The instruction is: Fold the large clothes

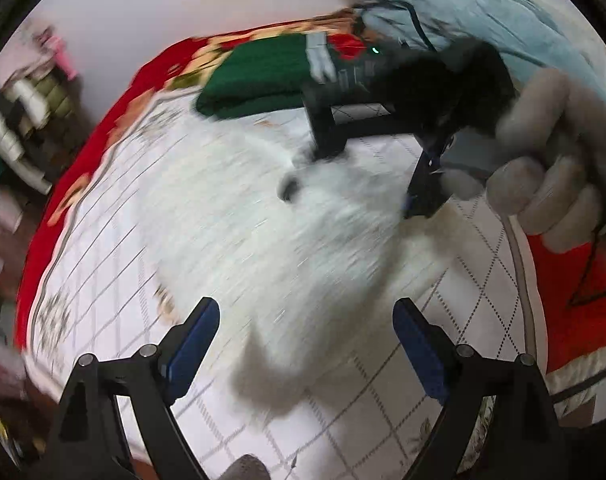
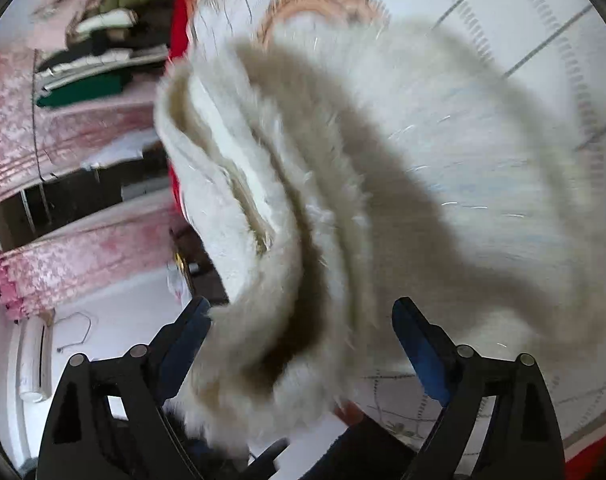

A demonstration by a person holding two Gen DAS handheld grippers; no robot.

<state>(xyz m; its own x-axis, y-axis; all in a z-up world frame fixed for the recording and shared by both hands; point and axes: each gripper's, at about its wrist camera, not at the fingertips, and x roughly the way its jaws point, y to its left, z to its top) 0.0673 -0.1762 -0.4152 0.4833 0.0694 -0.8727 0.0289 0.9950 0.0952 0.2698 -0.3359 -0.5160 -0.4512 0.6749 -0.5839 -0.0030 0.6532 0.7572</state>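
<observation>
Left tool (image 1: pixel 306 344) spread over fluffy white garment (image 1: pixel 287 240); right tool (image 2: pixel 303 344) spread around it; no legible writing.

A quilted bed cover (image 1: pixel 103 264) bears a fluffy white garment (image 1: pixel 263 220) and folded green cloth (image 1: pixel 259 76)

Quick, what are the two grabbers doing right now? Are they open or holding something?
Left gripper: open, holding nothing, above the fluffy white garment.
Right gripper: open, with the garment bunched between its fingers, not pinched.
</observation>
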